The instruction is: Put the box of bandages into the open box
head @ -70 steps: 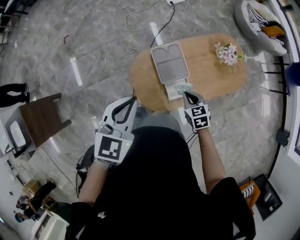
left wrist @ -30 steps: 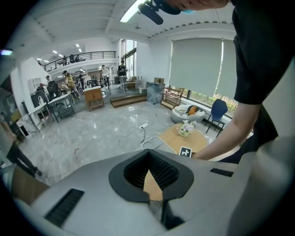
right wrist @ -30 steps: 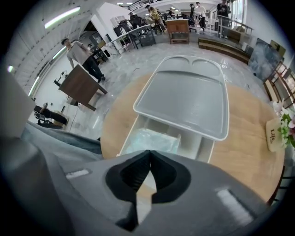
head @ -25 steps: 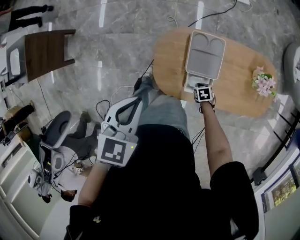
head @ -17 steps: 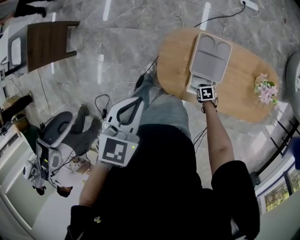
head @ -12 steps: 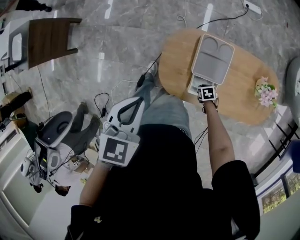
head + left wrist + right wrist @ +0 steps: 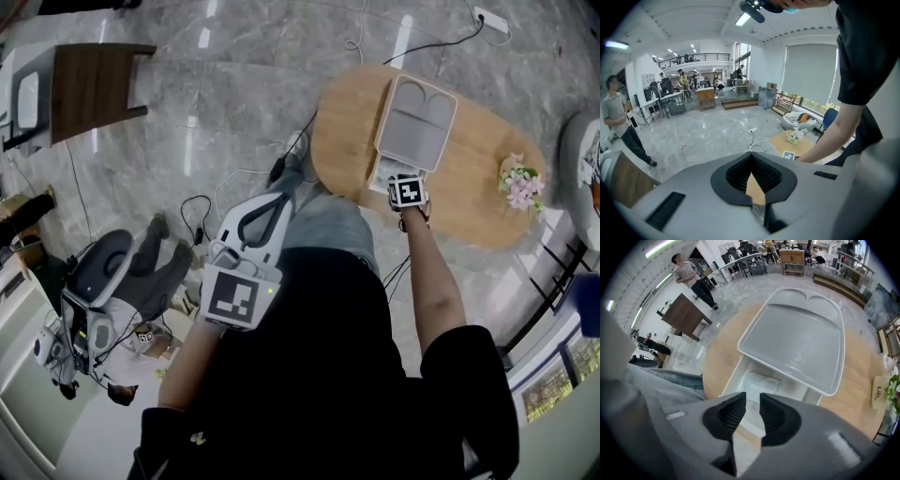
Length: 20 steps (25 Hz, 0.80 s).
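Bandage box lies flat inside the open box, long side across it. The grey lid overhangs the box's far end. My right gripper hovers just above, jaws slightly parted, empty. My left gripper is pinched closed on nothing, away from the wooden table.

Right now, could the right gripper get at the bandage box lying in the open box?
Probably yes. The right gripper hovers just over the open box, fingers apart and empty, with the bandage box directly below. The raised lid covers only the far part, leaving that way free.
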Available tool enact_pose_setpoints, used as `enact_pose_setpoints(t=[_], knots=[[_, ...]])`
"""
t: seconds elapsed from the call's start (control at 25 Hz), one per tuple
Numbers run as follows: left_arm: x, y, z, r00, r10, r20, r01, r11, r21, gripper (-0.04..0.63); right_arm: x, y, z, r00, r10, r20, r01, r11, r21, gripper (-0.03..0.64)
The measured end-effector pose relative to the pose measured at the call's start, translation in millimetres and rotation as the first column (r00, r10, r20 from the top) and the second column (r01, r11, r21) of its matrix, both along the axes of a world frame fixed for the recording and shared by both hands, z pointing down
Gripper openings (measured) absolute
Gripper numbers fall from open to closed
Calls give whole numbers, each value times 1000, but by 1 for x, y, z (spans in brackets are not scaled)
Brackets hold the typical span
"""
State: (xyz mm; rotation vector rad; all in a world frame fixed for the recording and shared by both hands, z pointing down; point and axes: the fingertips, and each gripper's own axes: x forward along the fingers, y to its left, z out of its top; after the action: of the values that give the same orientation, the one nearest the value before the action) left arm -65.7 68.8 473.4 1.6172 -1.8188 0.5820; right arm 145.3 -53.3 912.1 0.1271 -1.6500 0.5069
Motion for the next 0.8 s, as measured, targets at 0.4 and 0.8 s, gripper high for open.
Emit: enact_pose_setpoints(t=[0.4, 0.8], knots=[[-11, -8, -22, 998, 61, -8, -61, 995, 77, 9, -21, 6, -61, 997, 24, 74, -28, 998, 61, 89], [-31, -21, -32, 981, 190, 26, -191, 968, 165, 9, -47, 5, -132, 981, 60, 185, -87, 987, 138, 0]])
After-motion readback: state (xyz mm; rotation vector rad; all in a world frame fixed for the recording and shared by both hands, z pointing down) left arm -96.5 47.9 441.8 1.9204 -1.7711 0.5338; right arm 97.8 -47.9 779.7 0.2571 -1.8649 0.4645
